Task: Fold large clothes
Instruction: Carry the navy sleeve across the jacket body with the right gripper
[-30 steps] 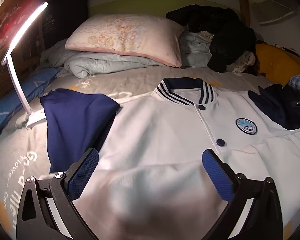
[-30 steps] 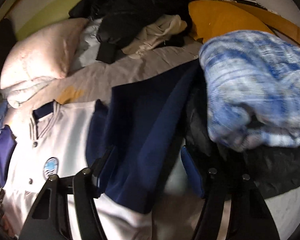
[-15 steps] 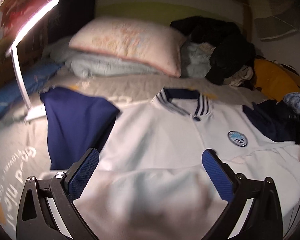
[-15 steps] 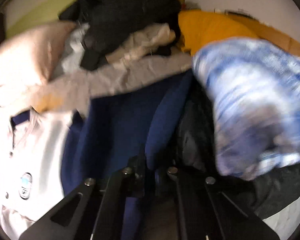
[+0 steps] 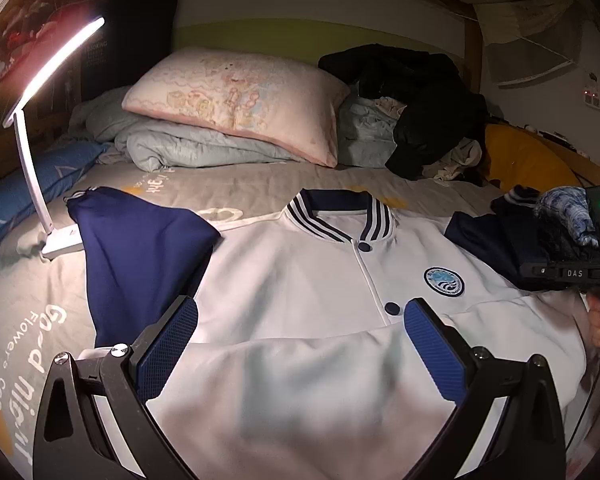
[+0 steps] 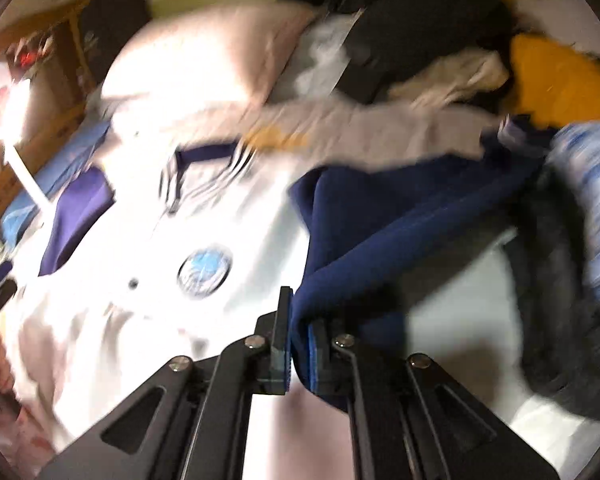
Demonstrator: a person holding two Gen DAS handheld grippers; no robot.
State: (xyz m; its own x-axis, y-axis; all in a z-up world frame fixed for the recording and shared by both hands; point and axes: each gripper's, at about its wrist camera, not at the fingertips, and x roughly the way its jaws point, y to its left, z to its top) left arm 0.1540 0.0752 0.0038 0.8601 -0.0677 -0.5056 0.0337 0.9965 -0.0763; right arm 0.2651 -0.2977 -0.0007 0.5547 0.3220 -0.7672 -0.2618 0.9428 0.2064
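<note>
Right sleeve going over the jacket (image 5: 300,280)

Right gripper (image 6: 298,354) pinches navy sleeve (image 6: 380,232); lay it flat beside the badge (image 6: 205,270). Left gripper (image 5: 300,344) fingers spread, empty.

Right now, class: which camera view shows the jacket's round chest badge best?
The left wrist view: the badge is sharp, unobstructed, on the white jacket. The right wrist view shows it only as a motion-blurred blue circle.

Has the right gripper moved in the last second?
Yes. The right gripper, shut on the navy sleeve, has swung toward the jacket's badge, away from the blue-white bundle.
</note>
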